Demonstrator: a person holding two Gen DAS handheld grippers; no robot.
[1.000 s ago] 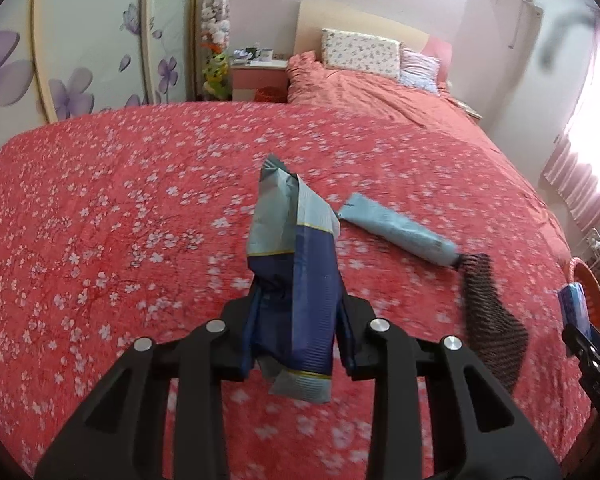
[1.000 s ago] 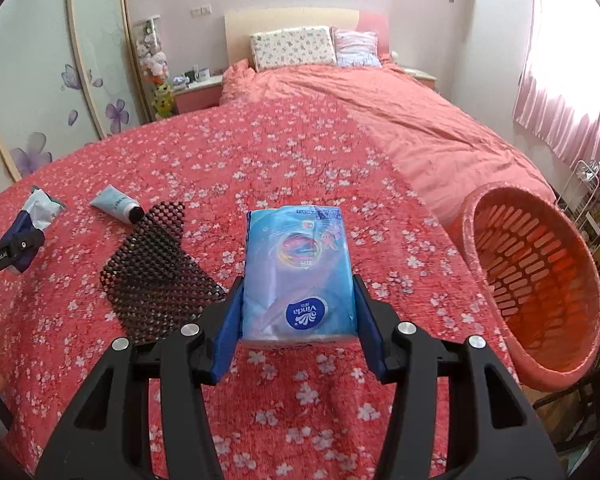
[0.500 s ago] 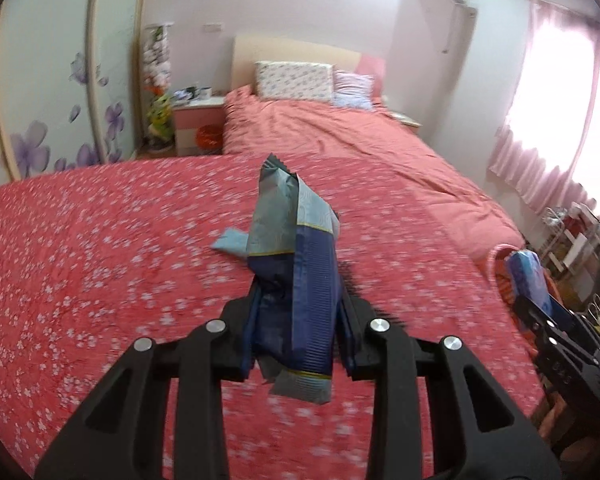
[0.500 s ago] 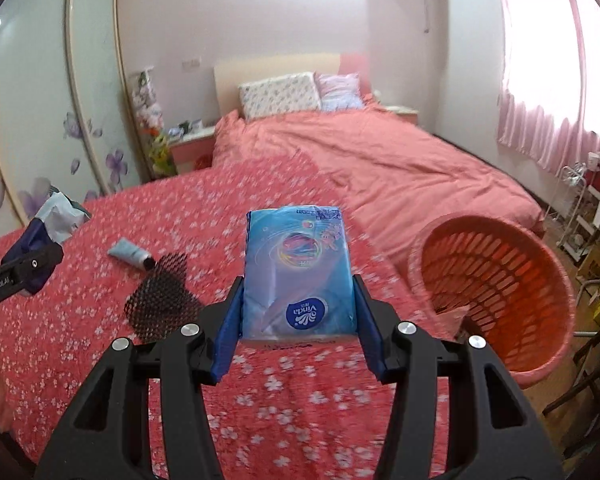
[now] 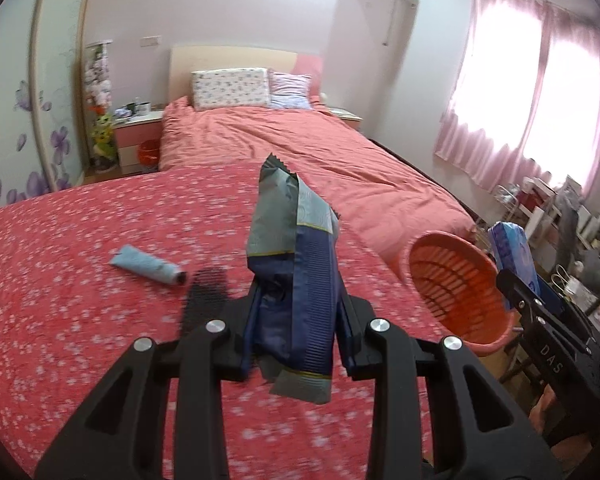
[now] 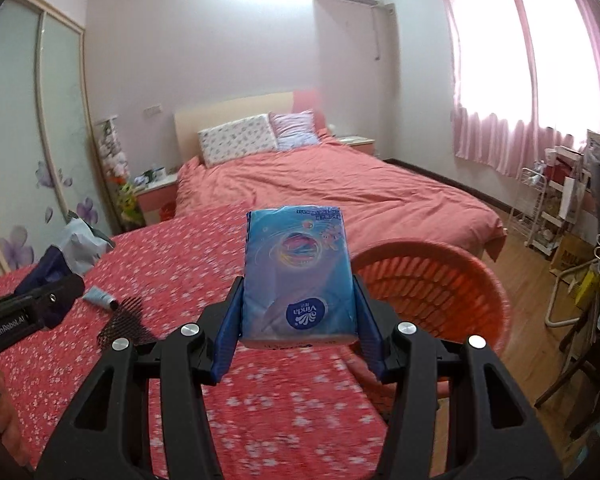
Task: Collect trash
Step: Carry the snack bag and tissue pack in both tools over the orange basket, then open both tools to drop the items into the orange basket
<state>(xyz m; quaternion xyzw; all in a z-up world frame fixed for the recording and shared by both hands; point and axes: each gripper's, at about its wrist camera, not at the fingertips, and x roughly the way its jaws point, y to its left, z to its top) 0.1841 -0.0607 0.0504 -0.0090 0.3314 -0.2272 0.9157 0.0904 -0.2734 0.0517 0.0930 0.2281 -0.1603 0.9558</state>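
The red floral bedspread (image 5: 80,300) is motion-blurred, smearing the black mesh net (image 5: 204,304), and the blue tissue pack (image 6: 298,276) hides part of the orange plastic basket (image 6: 440,292).

I've got a crinkly foil-look snack wrapper (image 5: 296,276) in matt black plastic jaws with shiny metal screw heads, and a glossy plastic-film tissue pack (image 6: 298,276) in the other pair — smooth, catching the light. Below me the bedspread (image 5: 80,288) reads as soft matt cloth, the basket (image 6: 432,280) as slotted orange plastic, with a smooth plastic tube (image 5: 146,268) and black open mesh (image 6: 126,322) lying on the cloth.
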